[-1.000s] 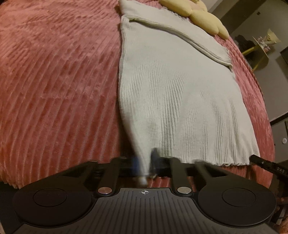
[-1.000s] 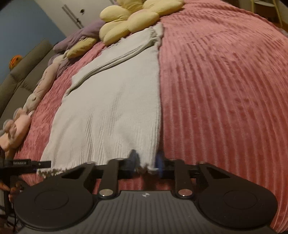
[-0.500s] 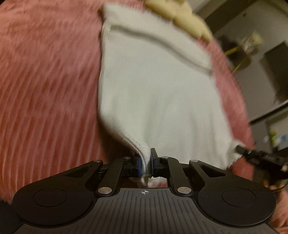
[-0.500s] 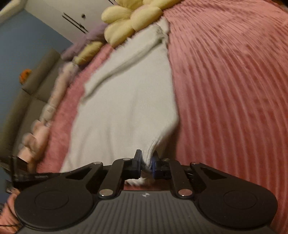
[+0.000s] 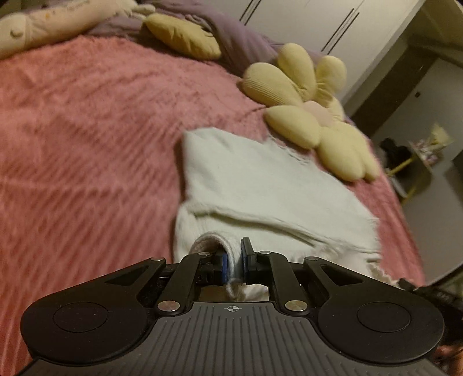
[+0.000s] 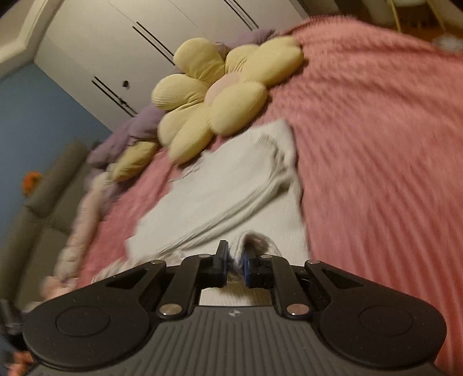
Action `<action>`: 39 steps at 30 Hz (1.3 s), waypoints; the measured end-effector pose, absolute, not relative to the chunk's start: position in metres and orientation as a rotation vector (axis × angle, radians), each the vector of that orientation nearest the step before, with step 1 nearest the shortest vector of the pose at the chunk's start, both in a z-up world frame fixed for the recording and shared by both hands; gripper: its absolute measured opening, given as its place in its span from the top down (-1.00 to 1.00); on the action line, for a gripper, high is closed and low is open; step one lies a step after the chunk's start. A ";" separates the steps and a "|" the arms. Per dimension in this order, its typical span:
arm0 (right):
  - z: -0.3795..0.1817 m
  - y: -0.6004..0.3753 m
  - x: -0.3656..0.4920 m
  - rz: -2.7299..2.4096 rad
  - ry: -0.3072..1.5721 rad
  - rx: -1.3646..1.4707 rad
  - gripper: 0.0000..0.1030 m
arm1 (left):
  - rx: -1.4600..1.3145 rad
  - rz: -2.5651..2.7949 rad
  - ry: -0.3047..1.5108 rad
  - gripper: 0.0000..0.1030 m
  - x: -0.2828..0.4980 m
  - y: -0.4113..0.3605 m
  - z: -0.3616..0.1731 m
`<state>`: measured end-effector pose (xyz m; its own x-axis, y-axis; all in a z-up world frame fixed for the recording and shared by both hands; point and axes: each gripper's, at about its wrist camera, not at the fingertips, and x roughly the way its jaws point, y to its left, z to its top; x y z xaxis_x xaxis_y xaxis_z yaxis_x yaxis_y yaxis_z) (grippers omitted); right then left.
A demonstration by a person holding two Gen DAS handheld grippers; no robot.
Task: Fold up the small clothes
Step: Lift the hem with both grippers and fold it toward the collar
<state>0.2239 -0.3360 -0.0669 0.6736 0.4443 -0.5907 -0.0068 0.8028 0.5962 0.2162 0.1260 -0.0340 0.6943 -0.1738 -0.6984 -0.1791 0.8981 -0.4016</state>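
Lying on the pink ribbed bedspread, the pale knit garment has its near hem lifted, with a sleeve folded across its body. The left gripper has its fingers closed on one corner of that hem, the cloth pinched between the blue pads, and the right gripper is closed on the other corner in the same way.

Just beyond the garment's far edge sits a yellow flower-shaped cushion, touching or nearly touching the cloth. The left wrist view alone shows, past the cushion, a long cream plush toy at the head of the bed, and off the bed's right side a dark doorway and a small yellow-legged table with clutter on it. The right wrist view alone shows a blue wall, a grey sofa beside the bed, and pink soft toys along the bed's left edge. Both views catch a purple blanket and white wardrobe doors behind the cushion. Both pictures are blurred.
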 end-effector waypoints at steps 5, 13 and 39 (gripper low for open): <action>-0.082 -0.319 0.261 0.218 0.807 0.448 0.76 | -0.366 0.070 0.836 0.70 0.232 0.119 -0.056; -0.081 -0.362 0.237 0.146 0.740 0.470 -0.11 | -0.521 0.064 0.759 0.59 0.208 0.152 -0.060; -0.090 -0.308 0.258 0.303 0.794 0.164 0.79 | -0.359 -0.072 0.809 0.42 0.225 0.131 -0.060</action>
